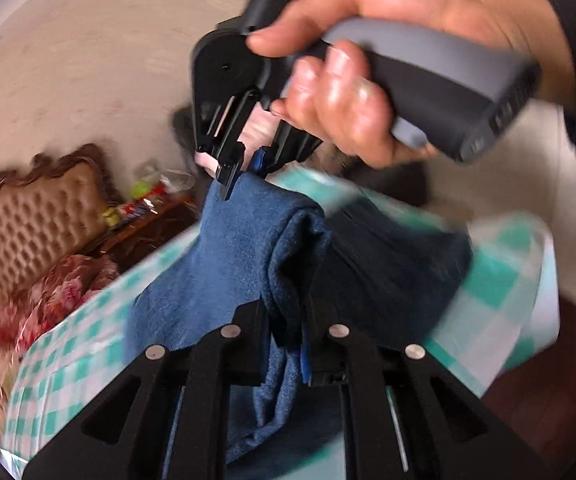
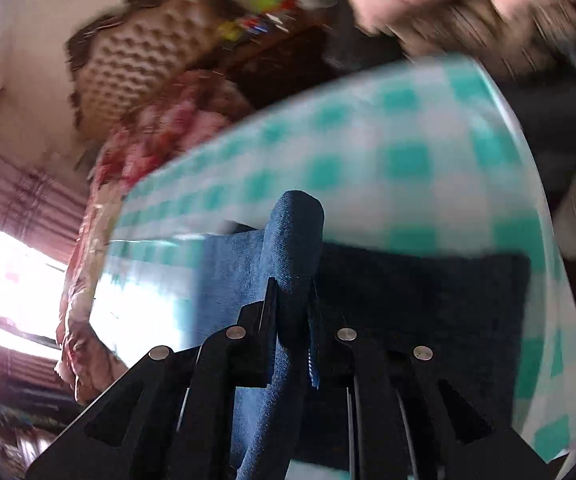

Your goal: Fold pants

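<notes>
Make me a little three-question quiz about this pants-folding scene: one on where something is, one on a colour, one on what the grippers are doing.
1. Where do the pants lie?
A. on a checked tablecloth
B. on a bare wooden floor
C. in a basket

2. What colour are the pants?
A. red
B. blue
C. yellow

3. What state is the left gripper in?
A. wide open, holding nothing
B. shut on the pants
C. shut on a cup

Answers:
1 A: the pants rest on the green-and-white checked tablecloth.
2 B: the fabric is blue in both views.
3 B: the left gripper has a fold of pants pinched between its fingers; the right gripper pinches another fold, and a hand grips its handle.
</notes>
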Demonstrator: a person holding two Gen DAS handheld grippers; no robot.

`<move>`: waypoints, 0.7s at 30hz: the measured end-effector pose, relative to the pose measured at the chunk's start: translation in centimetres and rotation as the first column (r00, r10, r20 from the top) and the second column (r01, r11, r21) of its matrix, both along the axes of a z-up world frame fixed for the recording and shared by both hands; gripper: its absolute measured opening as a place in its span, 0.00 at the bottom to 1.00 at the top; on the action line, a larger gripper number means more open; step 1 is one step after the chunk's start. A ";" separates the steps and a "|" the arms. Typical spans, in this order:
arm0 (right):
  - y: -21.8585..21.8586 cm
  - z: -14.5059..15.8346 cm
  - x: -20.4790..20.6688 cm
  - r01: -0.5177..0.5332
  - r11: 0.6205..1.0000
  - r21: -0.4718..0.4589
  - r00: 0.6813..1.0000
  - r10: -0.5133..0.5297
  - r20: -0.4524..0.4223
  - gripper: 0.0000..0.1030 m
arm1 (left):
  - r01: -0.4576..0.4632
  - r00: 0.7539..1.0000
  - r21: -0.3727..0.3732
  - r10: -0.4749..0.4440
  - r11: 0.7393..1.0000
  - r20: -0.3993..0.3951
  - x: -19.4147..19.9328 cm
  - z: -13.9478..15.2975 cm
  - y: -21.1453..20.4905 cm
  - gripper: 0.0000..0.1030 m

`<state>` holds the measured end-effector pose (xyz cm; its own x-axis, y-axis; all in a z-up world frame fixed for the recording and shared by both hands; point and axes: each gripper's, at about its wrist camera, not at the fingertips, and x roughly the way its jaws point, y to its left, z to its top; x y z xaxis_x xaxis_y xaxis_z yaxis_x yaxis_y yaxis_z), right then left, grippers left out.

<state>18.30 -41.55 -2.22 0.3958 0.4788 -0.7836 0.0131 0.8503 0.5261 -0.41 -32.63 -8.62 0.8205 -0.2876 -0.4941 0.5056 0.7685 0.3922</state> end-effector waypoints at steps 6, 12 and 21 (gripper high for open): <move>-2.9 -6.8 -0.7 0.023 0.998 0.057 0.999 -0.020 -0.047 0.27 | 0.018 0.996 0.222 -0.037 0.975 0.082 -0.4 -6.7 -3.3 0.36; -3.1 -6.4 -0.5 -0.022 0.997 0.068 0.999 0.024 -0.031 0.35 | 0.002 0.986 0.294 -0.051 0.956 0.159 -0.6 -7.8 -4.2 0.35; -4.1 -6.2 0.9 -0.049 0.999 0.017 0.998 0.050 -0.040 0.35 | 0.001 0.981 0.300 -0.060 0.954 0.186 -1.7 -7.8 -5.0 0.11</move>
<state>19.17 -45.65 -8.37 0.3394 0.5094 -0.7908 -0.0068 0.8420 0.5394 -2.14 -37.60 -16.40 0.9009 -0.1785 -0.3955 0.4201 0.5875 0.6917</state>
